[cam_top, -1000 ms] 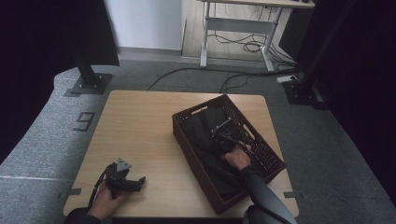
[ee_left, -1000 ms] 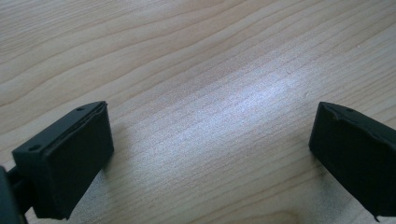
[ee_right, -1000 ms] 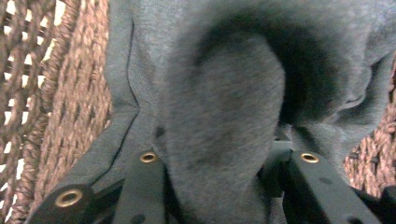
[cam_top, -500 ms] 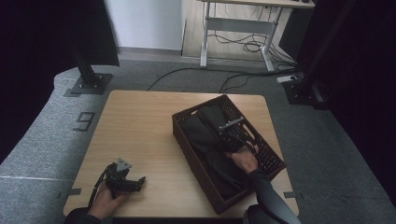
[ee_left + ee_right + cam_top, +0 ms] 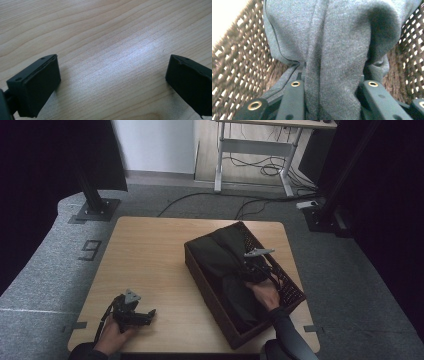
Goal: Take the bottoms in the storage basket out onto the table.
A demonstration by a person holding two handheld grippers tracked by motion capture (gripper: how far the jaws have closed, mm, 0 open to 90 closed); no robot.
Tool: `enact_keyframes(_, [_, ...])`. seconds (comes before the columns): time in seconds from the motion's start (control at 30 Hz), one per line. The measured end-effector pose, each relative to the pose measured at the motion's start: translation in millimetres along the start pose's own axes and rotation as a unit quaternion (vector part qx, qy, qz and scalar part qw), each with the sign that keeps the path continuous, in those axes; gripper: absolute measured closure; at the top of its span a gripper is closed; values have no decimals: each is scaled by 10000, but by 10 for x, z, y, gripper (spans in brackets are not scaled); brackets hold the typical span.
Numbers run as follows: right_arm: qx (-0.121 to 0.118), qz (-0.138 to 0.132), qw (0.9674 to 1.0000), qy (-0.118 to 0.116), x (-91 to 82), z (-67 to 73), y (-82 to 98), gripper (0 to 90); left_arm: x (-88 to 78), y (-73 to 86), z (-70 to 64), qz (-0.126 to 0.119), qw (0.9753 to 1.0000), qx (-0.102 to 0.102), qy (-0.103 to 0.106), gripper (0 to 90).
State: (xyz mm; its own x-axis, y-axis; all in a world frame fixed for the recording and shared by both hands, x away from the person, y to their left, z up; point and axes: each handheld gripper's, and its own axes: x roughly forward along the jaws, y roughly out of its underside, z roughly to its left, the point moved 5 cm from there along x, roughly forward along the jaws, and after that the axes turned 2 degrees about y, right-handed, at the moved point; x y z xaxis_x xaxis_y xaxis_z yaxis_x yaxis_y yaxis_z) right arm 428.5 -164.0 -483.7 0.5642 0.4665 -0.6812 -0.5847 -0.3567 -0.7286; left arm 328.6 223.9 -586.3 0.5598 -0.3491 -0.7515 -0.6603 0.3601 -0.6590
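On my right side, the right gripper [image 5: 248,269] sits over the middle of the dark brown wicker basket [image 5: 210,290], and its fingers [image 5: 294,97] are clenched on a thick fold of the dark grey garment [image 5: 225,265]. In the right gripper view the grey cloth [image 5: 337,50] rises straight out from between the two fingers and hangs in a draped bunch in front of me, with the woven basket wall [image 5: 239,67] showing on both sides behind it. The jaws have just been closing, with that fold of cloth between them. From the high view, the garment lies mostly inside the basket, heaped toward the far end and spilling over the far rim, with the part under my gripper pulled up into a ridge. The basket stands at an angle on the right half of the wooden desk [image 5: 150,255], its near corner close to the desk's front edge.

My left gripper [image 5: 134,312] rests low over the near left part of the desk, well apart from the basket. In the left gripper view its fingers [image 5: 37,85] are spread wide with bare wood grain [image 5: 112,50] between them, grasping nothing.
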Motion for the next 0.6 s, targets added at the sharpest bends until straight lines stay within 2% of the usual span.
enact_keyframes(0.2, [39,-307,9995,26,-75,6,-39,675,0,0,0,-2,10000,-1,-1,0])
enact_keyframes(0.33, [2,-543,9985,81,-145,24,-78,676,-1,0,2,4,10000,15,-4,0])
enact_keyframes(0.6, [-100,-852,9962,142,-295,47,-201,675,0,0,0,-3,10000,0,-5,0])
